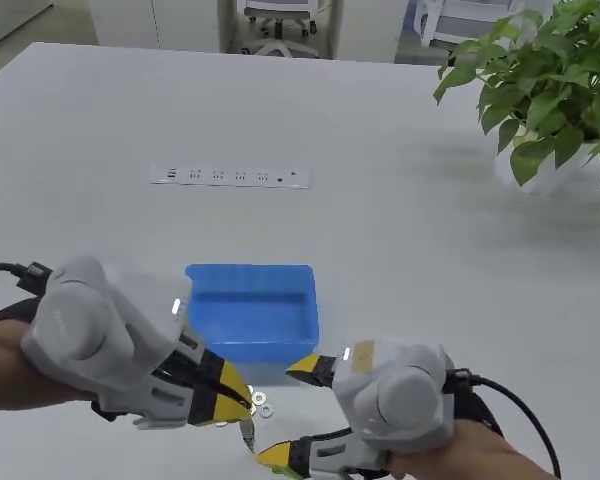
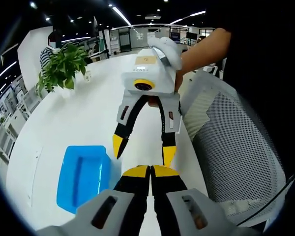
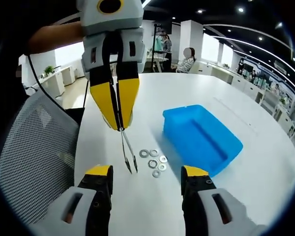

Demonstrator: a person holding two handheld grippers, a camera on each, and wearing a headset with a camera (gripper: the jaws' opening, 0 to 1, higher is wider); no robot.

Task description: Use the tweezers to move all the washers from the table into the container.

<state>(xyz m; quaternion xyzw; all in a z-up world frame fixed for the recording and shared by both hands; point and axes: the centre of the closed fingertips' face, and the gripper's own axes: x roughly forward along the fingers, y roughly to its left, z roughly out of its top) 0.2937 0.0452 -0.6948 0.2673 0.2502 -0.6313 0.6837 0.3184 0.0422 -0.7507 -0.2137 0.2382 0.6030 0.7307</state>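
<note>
Low left: L gripper (image 1: 240,403) clamped on tweezers (image 1: 247,432), tips near washers (image 1: 263,403). Low right: R gripper (image 1: 285,412), jaws apart. Just behind washers: blue container (image 1: 250,310).

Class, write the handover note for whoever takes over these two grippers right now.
Left gripper: shut on the tweezers, whose tips point down beside the washers.
Right gripper: open, holding nothing.
Five washers lie clustered on the table, in front of the blue container, which looks empty.
Done: tweezers in hand.
Left: all five washers.
</note>
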